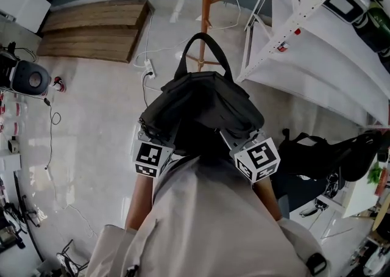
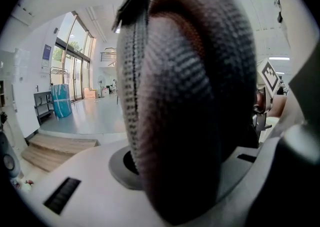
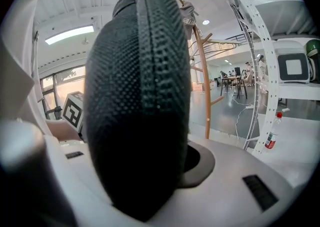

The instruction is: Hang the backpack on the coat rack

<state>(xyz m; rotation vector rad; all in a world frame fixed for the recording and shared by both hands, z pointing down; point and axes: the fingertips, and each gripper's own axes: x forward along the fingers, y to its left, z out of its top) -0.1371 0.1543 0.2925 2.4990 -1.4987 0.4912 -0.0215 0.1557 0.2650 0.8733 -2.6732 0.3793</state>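
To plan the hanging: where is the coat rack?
In the head view, the orange-brown wooden coat rack stands at top centre, just beyond the black fabric backpack.

The right gripper has its white jaws pressed on a thick fold of the black woven backpack, which fills the middle. Behind it, to the right, stand the wooden coat rack and a white perforated shelf frame.
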